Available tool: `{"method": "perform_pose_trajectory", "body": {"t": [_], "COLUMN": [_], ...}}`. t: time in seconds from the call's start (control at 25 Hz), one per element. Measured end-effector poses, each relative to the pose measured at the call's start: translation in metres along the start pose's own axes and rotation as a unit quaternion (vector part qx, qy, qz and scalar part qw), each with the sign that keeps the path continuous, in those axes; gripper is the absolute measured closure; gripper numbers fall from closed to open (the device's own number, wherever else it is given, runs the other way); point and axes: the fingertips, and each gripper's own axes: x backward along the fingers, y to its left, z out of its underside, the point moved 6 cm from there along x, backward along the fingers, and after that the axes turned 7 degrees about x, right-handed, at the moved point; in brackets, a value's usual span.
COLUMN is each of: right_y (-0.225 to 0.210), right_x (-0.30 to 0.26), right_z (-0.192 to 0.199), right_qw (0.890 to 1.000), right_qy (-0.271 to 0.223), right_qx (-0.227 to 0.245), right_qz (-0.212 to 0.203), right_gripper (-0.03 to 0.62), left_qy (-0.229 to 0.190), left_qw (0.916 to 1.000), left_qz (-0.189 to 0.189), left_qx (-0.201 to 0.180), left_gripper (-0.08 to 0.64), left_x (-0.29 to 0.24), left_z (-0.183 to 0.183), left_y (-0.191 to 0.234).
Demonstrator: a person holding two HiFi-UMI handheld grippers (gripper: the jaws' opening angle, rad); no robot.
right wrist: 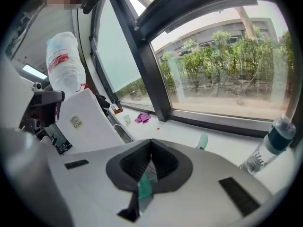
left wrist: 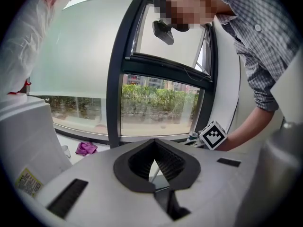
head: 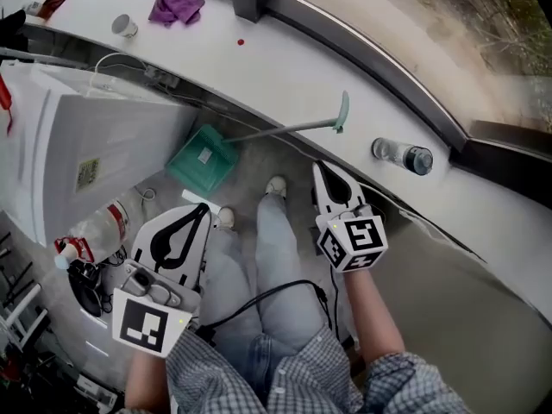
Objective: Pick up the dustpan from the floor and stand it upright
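A teal dustpan (head: 203,160) lies on the floor below the window sill. Its long grey handle (head: 285,128) slants up to a teal grip (head: 342,112) that rests against the sill. My left gripper (head: 200,212) is held low, just on the near side of the pan, with its jaws shut and empty. My right gripper (head: 323,171) is to the right, below the handle, also shut with nothing in it. In the right gripper view, teal (right wrist: 144,186) shows through the gap under the closed tips (right wrist: 150,142). The left gripper (left wrist: 154,143) points toward the window.
A white appliance (head: 95,145) stands left of the pan, with a large water bottle (head: 95,227) beside it. On the sill are a plastic bottle (head: 402,155), a purple cloth (head: 177,5) and a white cup (head: 124,26). The person's shoes (head: 276,185) stand between the grippers.
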Motion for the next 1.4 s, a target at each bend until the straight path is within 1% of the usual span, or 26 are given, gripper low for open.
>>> {"method": "perform_pose_trajectory", "body": {"t": [0.16,0.32,0.36,0.4,0.44,0.56,0.72,0.8,0.96,1.04,1.08,1.12,1.16,1.4], "right_y": [-0.020,-0.035,-0.038,-0.042,-0.046,-0.059,-0.077,-0.084,-0.092,-0.093,-0.094,-0.095,-0.095,-0.082], "right_x": [-0.021,-0.047,-0.054,-0.061,-0.067,-0.085,-0.107,-0.119,-0.135,-0.141,-0.143,-0.144,-0.144,-0.143], "right_z": [0.025,0.050,0.057,0.063,0.068,0.084,0.101,0.106,0.109,0.110,0.110,0.111,0.111,0.103], "right_qw": [1.000,0.998,0.998,0.997,0.996,0.993,0.988,0.986,0.981,0.979,0.978,0.978,0.978,0.982], "right_qy": [0.020,0.050,0.058,0.066,0.072,0.086,0.101,0.102,0.086,0.083,0.084,0.086,0.086,0.066], "right_qx": [-0.012,-0.019,-0.023,-0.029,-0.036,-0.061,-0.097,-0.119,-0.155,-0.165,-0.162,-0.156,-0.152,-0.142], "right_qz": [0.013,0.025,0.026,0.027,0.029,0.046,0.060,0.063,0.077,0.089,0.099,0.110,0.118,0.108], "right_gripper": [0.584,0.582,0.560,0.521,0.507,0.494,0.449,0.422,0.419,0.418,0.420,0.442,0.490,0.502], "left_qy": [0.011,0.021,0.024,0.025,0.026,0.028,0.034,0.036,0.039,0.037,0.037,0.036,0.037,0.034], "left_qw": [0.9999,0.9998,0.9997,0.9997,0.9996,0.9995,0.9992,0.9990,0.9986,0.9986,0.9986,0.9986,0.9986,0.9985], "left_qz": [0.003,-0.001,-0.002,-0.003,-0.005,-0.009,-0.012,-0.017,-0.025,-0.027,-0.028,-0.028,-0.029,-0.034], "left_qx": [-0.004,0.003,0.004,0.005,0.007,0.014,0.020,0.020,0.024,0.026,0.026,0.026,0.026,0.024], "left_gripper": [0.554,0.554,0.552,0.554,0.552,0.554,0.554,0.554,0.554,0.554,0.554,0.552,0.552,0.554], "left_x": [-0.013,-0.020,-0.021,-0.022,-0.023,-0.025,-0.028,-0.030,-0.031,-0.031,-0.031,-0.030,-0.029,-0.022], "left_z": [0.007,0.016,0.019,0.021,0.023,0.027,0.034,0.037,0.044,0.045,0.045,0.046,0.046,0.048], "left_y": [-0.005,-0.005,-0.004,-0.004,-0.005,-0.006,-0.008,-0.006,-0.002,0.000,0.000,0.001,0.001,0.007]}}
